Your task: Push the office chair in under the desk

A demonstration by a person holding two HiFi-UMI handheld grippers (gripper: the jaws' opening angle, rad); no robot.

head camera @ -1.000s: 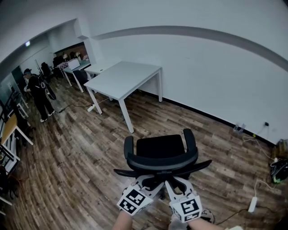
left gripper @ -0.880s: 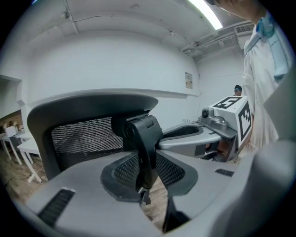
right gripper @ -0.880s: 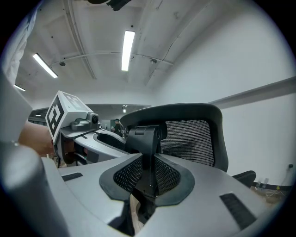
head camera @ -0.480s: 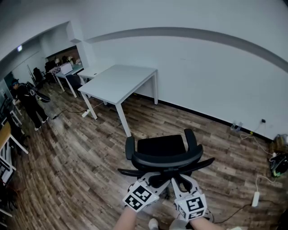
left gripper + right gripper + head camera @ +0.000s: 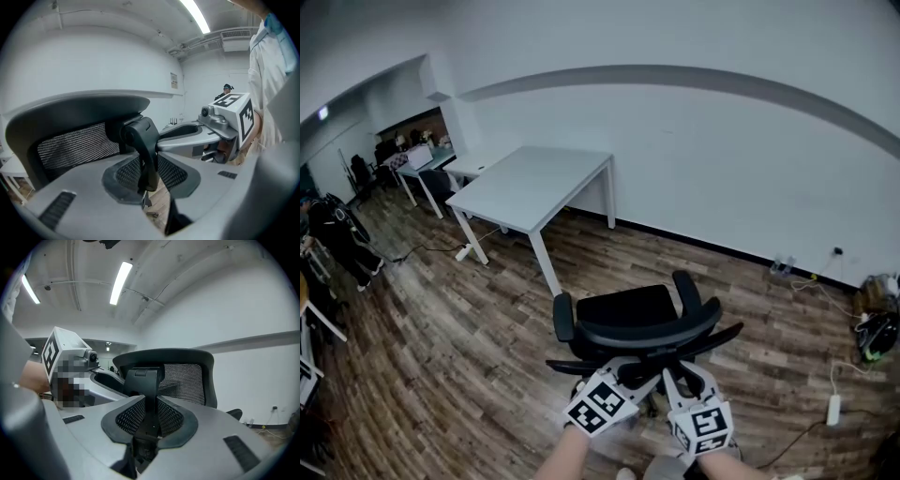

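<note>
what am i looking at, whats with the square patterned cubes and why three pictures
No robot: a person holds a two-jaw gripper in each hand; the patterned cubes are part of them. The wide picture comes from a camera on the person's head; the other two ride on the grippers. The left gripper and right gripper both clamp the black bar at the back of the office chair; the right one's jaws have just closed further. A white desk stands ahead on the wooden floor.
</note>
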